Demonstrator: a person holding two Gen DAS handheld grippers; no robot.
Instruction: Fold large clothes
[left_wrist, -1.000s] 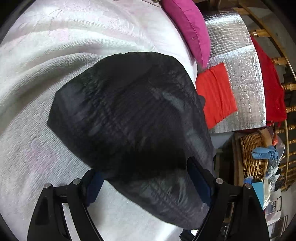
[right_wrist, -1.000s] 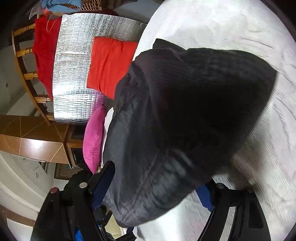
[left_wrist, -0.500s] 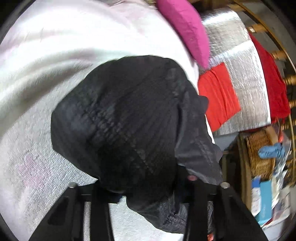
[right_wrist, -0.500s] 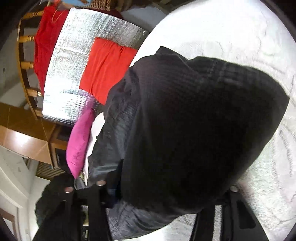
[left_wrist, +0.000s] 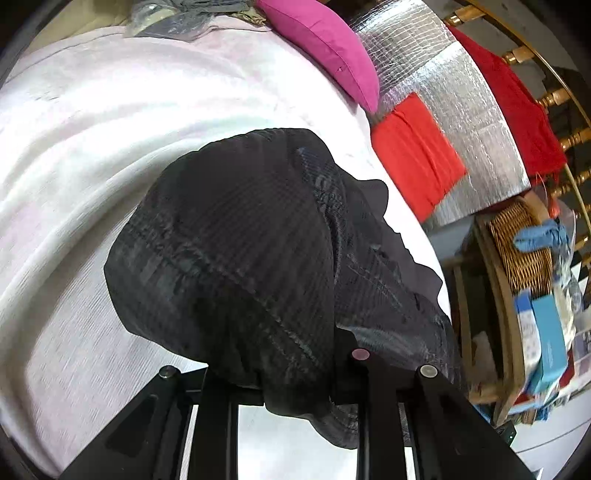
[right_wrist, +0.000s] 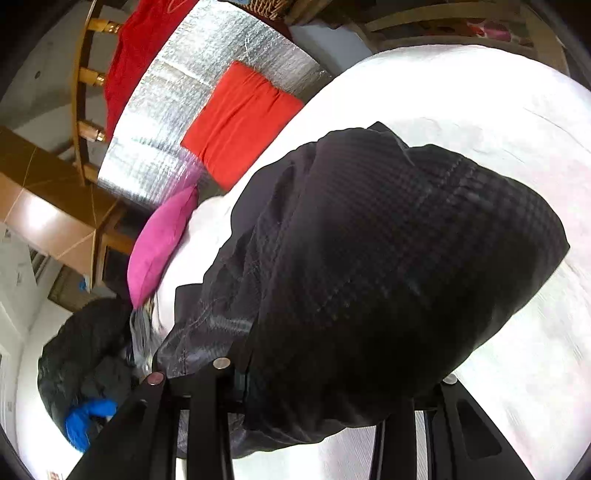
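Closest to me, my left gripper (left_wrist: 291, 380) has its jaws clamped on a bunched edge of the black, finely ribbed, thin garment (left_wrist: 236, 251); they have just been closing, with the cloth between them. My right gripper (right_wrist: 325, 398) does the same on its own side, its jaws having just been closing too and now pinching a gathered edge of that garment (right_wrist: 388, 266). The fabric drapes forward from both pairs of jaws in a rounded mound that hides the fingertips, and its far part lies on the white textured bedspread (left_wrist: 92, 155). Beyond it, a magenta cushion (left_wrist: 325, 48) sits at the edge of the bed. Past that lies a silver quilted foil sheet (left_wrist: 454, 107) with a folded bright red cloth (left_wrist: 413, 155) on it. Further right in the left view stands a woven wicker basket (left_wrist: 517, 251).
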